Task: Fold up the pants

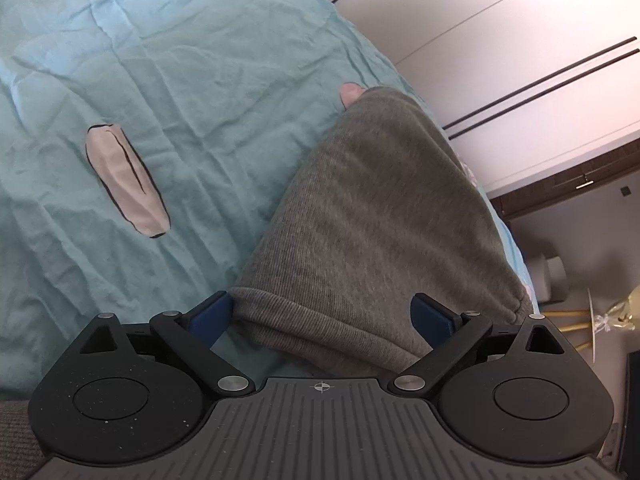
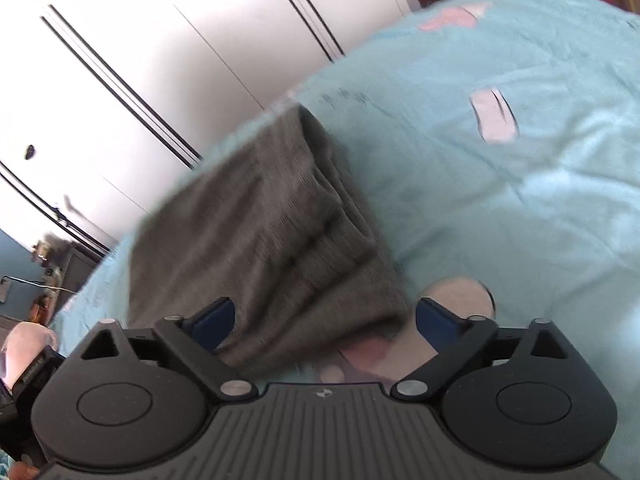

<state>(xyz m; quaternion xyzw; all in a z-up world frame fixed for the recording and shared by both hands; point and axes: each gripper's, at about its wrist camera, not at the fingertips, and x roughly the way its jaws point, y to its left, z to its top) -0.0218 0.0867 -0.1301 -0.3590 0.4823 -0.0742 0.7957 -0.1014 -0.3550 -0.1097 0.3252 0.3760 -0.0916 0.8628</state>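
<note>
The grey knit pants [image 1: 372,216] lie folded into a narrow bundle on the light blue bed sheet [image 1: 168,92]. In the left wrist view my left gripper [image 1: 322,316] is open, its blue-padded fingers [image 1: 208,316] spread either side of the bundle's near rolled end. In the right wrist view the pants [image 2: 264,232] show stacked layered edges on their right side. My right gripper [image 2: 322,320] is open, with the bundle's near corner between its fingers [image 2: 436,320]. That view is blurred by motion.
The sheet [image 2: 500,184] carries pink printed patches [image 1: 128,180]. White wardrobe doors [image 1: 500,32] with black lines stand beyond the bed edge. A small table with yellow legs [image 1: 576,320] stands on the floor beside the bed. A hand [image 2: 28,344] shows at the left edge.
</note>
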